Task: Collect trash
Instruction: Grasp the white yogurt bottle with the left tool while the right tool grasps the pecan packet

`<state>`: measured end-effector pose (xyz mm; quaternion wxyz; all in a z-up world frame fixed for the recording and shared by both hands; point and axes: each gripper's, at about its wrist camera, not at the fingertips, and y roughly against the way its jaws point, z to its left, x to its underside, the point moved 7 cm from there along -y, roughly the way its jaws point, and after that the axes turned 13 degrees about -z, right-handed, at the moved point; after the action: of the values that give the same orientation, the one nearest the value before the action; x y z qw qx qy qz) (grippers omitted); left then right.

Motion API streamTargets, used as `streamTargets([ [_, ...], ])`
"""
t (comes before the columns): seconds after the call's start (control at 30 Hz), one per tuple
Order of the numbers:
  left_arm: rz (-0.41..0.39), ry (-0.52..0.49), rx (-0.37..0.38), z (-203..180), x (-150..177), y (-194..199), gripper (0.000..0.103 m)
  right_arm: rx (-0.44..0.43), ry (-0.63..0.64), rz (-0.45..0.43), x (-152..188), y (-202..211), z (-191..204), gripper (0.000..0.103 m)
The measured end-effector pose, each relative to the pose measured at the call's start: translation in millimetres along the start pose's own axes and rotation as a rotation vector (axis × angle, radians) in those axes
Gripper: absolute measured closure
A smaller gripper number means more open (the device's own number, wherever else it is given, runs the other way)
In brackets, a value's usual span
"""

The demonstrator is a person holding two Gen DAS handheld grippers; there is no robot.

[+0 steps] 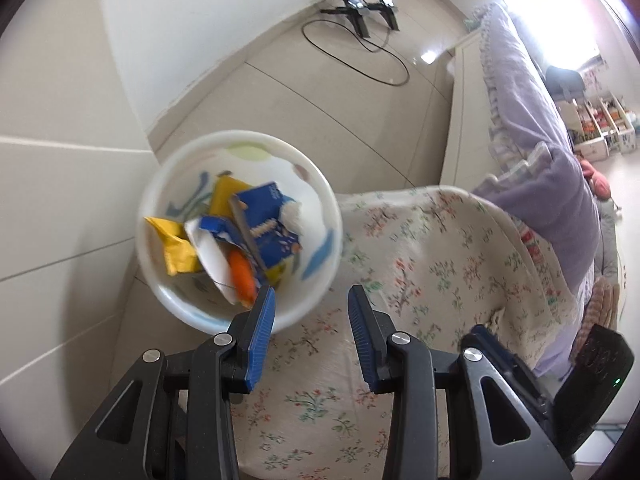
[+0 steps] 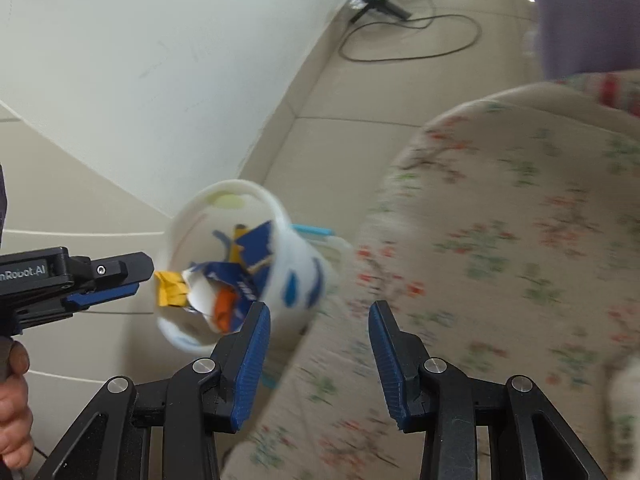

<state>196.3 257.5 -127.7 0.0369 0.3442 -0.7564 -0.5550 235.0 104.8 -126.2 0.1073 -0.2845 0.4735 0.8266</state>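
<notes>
A white bin with blue marks (image 1: pixel 240 152) stands on the floor next to a floral-covered seat (image 1: pixel 420 264). It holds blue (image 1: pixel 266 226), yellow (image 1: pixel 176 246) and orange (image 1: pixel 242 272) wrappers. My left gripper (image 1: pixel 312 300) is open and empty, above the bin's near rim and the seat edge. In the right wrist view the bin (image 2: pixel 276 256) is blurred, with the same wrappers (image 2: pixel 248 264) inside. My right gripper (image 2: pixel 320 320) is open and empty, above the seat edge beside the bin. The left gripper (image 2: pixel 116 280) shows there side-on at the bin's left rim.
A white wall (image 1: pixel 180 40) rises behind the bin. A black stand with a looped cable (image 1: pixel 360 20) lies on the tiled floor further back. A purple blanket (image 1: pixel 552 184) covers furniture at the right. The floral seat (image 2: pixel 500 280) fills the right wrist view's right half.
</notes>
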Motion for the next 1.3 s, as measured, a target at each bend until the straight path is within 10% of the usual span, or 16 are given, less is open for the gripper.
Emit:
streamTargets([
  [0.43, 0.235, -0.206, 0.162, -144.5, 123.6, -51.7, 0.047, 0.236, -0.283, -0.154, -8.9, 137.5, -187.9, 0.052],
  [0.93, 0.299, -0.208, 0.251, -262.7, 214.3, -118.5, 0.032, 0.269, -0.303, -0.158, 13.0, 180.0, -239.8, 0.041],
  [1.0, 0.268, -0.206, 0.245, -265.3, 211.8, -122.8, 0.032, 0.25, -0.336, -0.144, 16.0, 178.6, -242.2, 0.04],
  [1.07, 0.19, -0.228, 0.214, -266.4, 201.5, -120.1, 0.06, 0.239, -0.376, -0.129, 18.4, 176.0, -246.1, 0.039],
  [1.3, 0.164, -0.178, 0.244, -248.8, 174.3, -111.4, 0.063, 0.222, -0.503, -0.046, 28.5, 150.9, -267.3, 0.039],
])
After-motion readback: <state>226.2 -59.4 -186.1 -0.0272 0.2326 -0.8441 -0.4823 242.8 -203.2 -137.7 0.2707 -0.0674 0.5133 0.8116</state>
